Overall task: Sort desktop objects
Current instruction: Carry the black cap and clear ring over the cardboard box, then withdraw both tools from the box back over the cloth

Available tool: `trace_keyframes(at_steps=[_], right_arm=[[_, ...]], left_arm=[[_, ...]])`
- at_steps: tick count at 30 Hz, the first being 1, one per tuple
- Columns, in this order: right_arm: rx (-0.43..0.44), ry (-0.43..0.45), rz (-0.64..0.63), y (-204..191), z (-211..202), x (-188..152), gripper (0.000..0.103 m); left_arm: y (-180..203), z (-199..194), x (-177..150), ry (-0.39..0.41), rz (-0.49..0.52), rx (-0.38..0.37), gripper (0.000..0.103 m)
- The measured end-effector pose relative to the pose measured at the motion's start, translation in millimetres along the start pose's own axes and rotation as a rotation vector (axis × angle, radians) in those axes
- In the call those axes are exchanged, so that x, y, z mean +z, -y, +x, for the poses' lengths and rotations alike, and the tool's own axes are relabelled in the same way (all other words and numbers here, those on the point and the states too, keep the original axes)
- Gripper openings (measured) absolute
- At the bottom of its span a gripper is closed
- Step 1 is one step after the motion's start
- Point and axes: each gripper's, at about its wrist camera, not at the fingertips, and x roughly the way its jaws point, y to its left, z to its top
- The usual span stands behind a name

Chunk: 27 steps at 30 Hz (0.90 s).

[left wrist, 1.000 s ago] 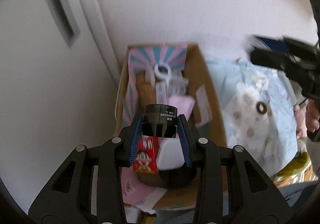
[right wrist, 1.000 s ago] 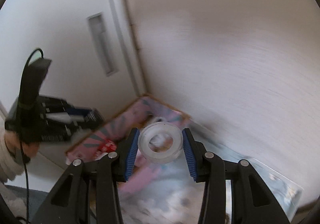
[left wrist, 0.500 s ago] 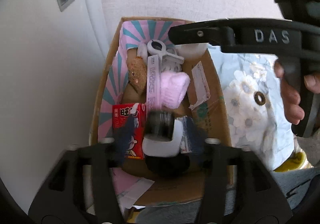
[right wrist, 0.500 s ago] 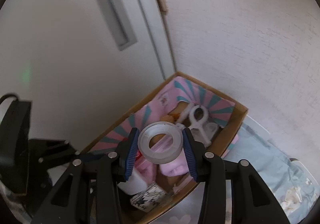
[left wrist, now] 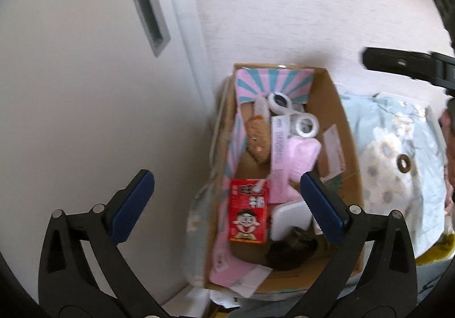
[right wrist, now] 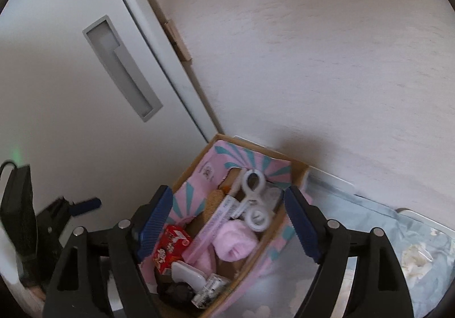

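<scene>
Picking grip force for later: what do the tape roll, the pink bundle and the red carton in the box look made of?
Tape roll: glossy translucent plastic film, see-through ring. Pink bundle: soft fuzzy fabric, probably knit or fleece, with a matte, rounded, slumped shape. Red carton: printed paperboard, slightly glossy, with crisp folded edges. Box: brown corrugated-looking cardboard, matte.

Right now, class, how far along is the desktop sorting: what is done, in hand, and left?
Done: a tape roll and a dark object lie in the cardboard box with other items. In hand: nothing; the left tongs and right tongs have just been opening, nothing between them. Left: a small dark ring on the floral cloth, outside the box.
</scene>
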Motion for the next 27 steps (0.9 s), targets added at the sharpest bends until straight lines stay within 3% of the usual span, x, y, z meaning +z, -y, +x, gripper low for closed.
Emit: trace_keyframes(at_steps=[8, 13, 18, 23, 27], right_arm=[[0.01, 0.06, 0.082, 23.0, -22.4, -10.4, 0.078], [-0.003, 0.104, 0.11, 30.2, -39.3, -9.9, 0.078], [-0.107, 0.173, 0.107, 52.1, -79.8, -14.2, 0.078], [-0.201, 0.26, 0.112, 92.0, -137.3, -32.9, 0.078], [-0.327, 0.255, 0.083, 120.6, -170.4, -49.9, 0.078]], left_arm=[[5.9, -11.7, 8.2, 0.013, -0.008, -0.048, 0.102], [31.6, -24.4, 13.9, 0.028, 0.067, -0.162, 0.102], [75.1, -38.6, 24.9, 0.079, 0.204, -0.167, 0.102], [124.8, -45.8, 32.9, 0.092, 0.287, -0.293, 0.102], [164.0, -40.6, 32.5, 0.077, 0.339, -0.346, 0.102]])
